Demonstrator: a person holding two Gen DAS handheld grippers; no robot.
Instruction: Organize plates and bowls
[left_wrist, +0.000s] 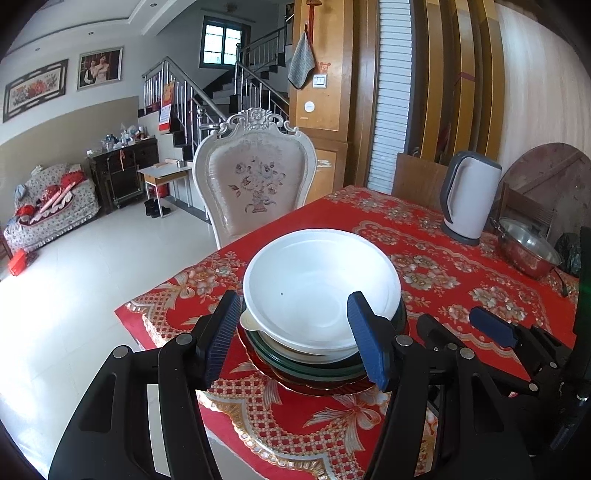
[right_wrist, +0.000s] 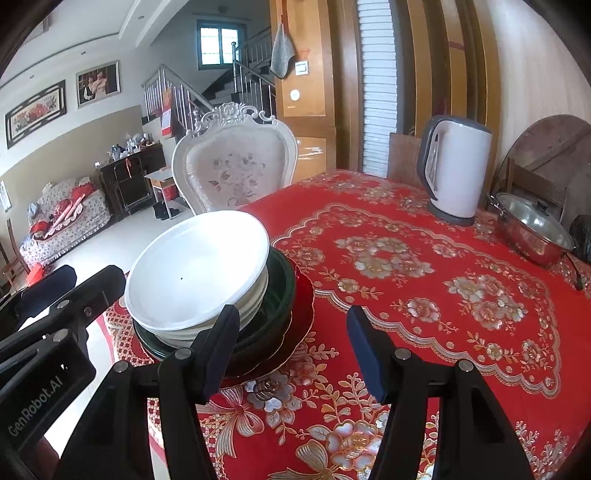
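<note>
A stack of dishes stands near the table's left corner: a white bowl (left_wrist: 321, 284) (right_wrist: 199, 273) on top, more white bowls under it, then a dark green dish (left_wrist: 314, 369) (right_wrist: 280, 295) and a red plate (left_wrist: 317, 387) (right_wrist: 303, 317) at the bottom. My left gripper (left_wrist: 295, 336) is open just in front of the stack, its blue pads apart on either side of the near rim, not pressing. My right gripper (right_wrist: 291, 350) is open to the right of the stack, over the red tablecloth, with nothing between its fingers.
A white electric kettle (left_wrist: 469, 199) (right_wrist: 456, 170) and a lidded steel pot (left_wrist: 528, 251) (right_wrist: 532, 229) stand at the table's far right. An ornate white chair (left_wrist: 255, 184) (right_wrist: 236, 162) sits behind the table. The red floral tablecloth (right_wrist: 406, 277) covers the table.
</note>
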